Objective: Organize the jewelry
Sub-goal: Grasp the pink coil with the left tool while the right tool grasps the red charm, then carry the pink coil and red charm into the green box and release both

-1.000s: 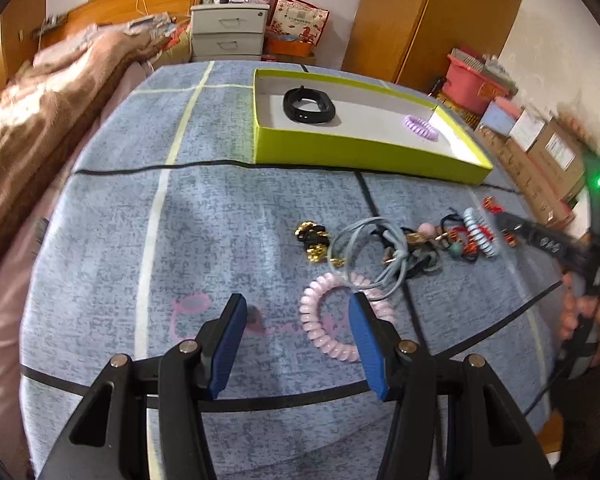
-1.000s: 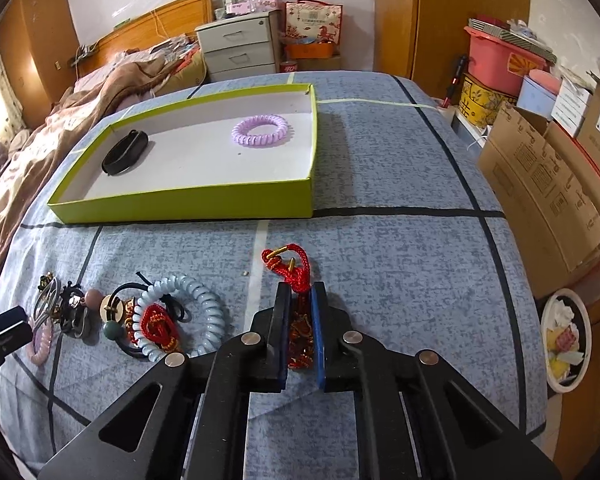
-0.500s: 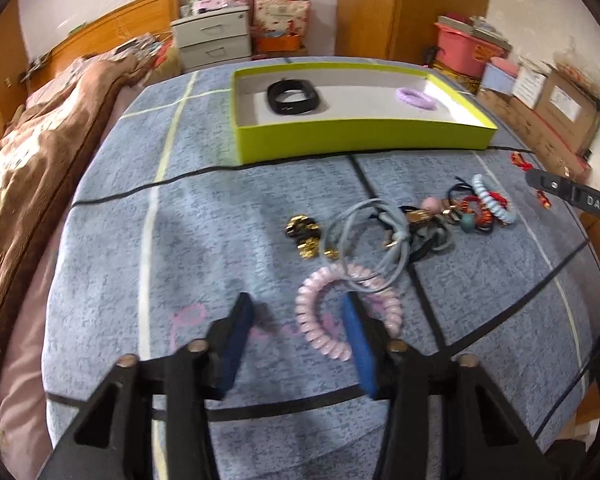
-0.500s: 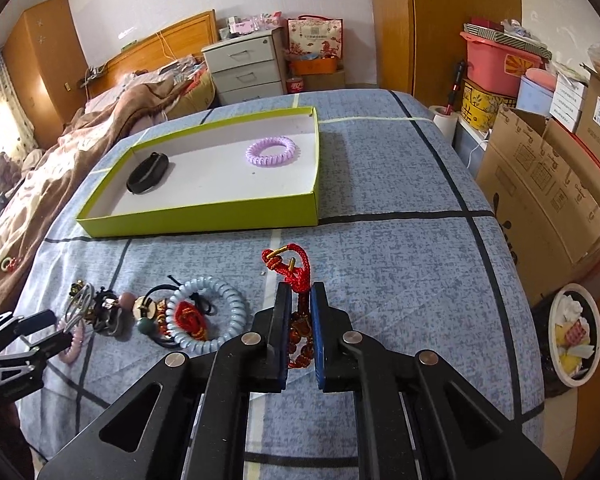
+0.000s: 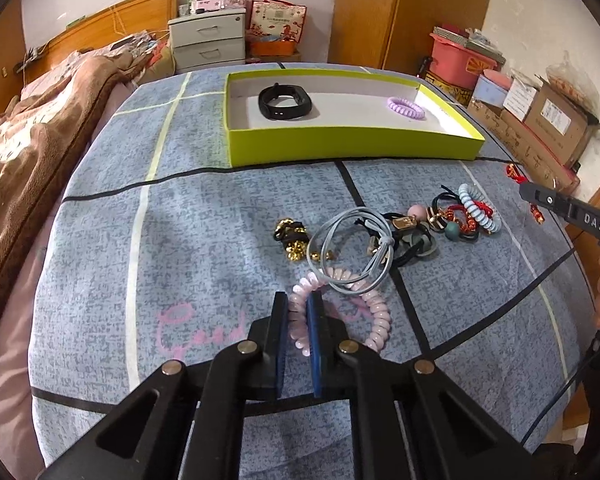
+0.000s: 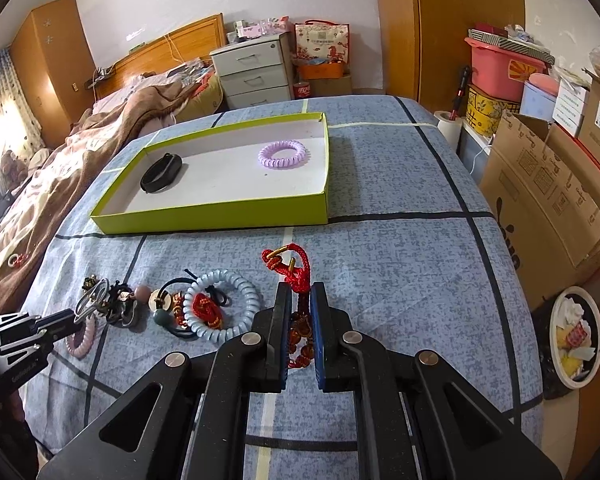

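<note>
My left gripper (image 5: 298, 300) has its jaws closing on the near arc of a pink spiral hair tie (image 5: 380, 316), and the pads press it. A grey elastic loop (image 5: 352, 248) lies over the tie's far arc. My right gripper (image 6: 300, 292) is shut on a red knotted cord bracelet (image 6: 296, 270), held just above the blue bedspread. The green tray (image 5: 340, 144) (image 6: 220, 220) lies further back, holding a black wristband (image 5: 285, 101) (image 6: 161, 172) and a purple spiral tie (image 5: 406, 108) (image 6: 284, 154). In the right wrist view, the left gripper (image 6: 66, 318) sits at the far left.
Several loose hair ties lie in a row between the grippers, among them a light blue coil (image 6: 220, 308) (image 5: 480, 208) and a gold-and-black piece (image 5: 292, 236). A brown blanket (image 5: 28, 140) covers the left side. Cardboard boxes (image 6: 548, 188) and a waste bin (image 6: 576, 336) stand off the right edge.
The left jaws went from wide open to closed on the pink spiral tie. The right gripper rose a little with the red bracelet still in it.
</note>
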The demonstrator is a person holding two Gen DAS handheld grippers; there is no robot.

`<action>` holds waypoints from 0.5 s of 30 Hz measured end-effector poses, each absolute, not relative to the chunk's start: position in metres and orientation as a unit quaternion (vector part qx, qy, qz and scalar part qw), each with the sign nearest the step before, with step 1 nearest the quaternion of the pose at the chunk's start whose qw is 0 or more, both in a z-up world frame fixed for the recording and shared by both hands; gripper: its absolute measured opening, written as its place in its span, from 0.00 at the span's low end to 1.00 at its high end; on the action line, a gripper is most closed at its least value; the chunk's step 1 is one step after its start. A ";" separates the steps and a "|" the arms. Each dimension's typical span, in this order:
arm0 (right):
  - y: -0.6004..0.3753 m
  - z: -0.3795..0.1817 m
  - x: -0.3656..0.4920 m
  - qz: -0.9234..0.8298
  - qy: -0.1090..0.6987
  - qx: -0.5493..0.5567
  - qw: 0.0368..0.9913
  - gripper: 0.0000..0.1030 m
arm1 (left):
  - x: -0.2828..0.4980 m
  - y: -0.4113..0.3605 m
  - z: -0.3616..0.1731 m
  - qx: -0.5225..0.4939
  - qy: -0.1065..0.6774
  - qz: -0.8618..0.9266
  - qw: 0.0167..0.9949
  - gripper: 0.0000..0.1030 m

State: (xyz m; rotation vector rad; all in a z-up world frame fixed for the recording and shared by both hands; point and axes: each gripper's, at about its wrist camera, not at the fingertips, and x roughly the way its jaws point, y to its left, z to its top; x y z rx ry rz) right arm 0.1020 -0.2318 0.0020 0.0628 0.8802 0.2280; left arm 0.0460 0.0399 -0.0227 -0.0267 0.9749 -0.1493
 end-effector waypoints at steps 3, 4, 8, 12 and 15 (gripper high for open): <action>-0.231 0.004 0.098 0.113 0.422 0.031 0.899 0.09 | 0.043 0.043 -0.020 -0.022 0.465 -0.075 0.882 0.10; -0.231 0.005 0.097 0.115 0.421 0.031 0.899 0.09 | 0.042 0.043 -0.018 -0.023 0.464 -0.077 0.882 0.10; -0.229 0.009 0.092 0.121 0.417 0.032 0.900 0.09 | 0.036 0.041 -0.007 -0.025 0.451 -0.088 0.888 0.10; -0.226 0.013 0.086 0.127 0.412 0.031 0.902 0.09 | 0.031 0.038 0.003 -0.026 0.441 -0.101 0.891 0.10; -0.224 0.016 0.081 0.132 0.408 0.029 0.903 0.09 | 0.026 0.035 0.005 -0.027 0.442 -0.118 0.889 0.10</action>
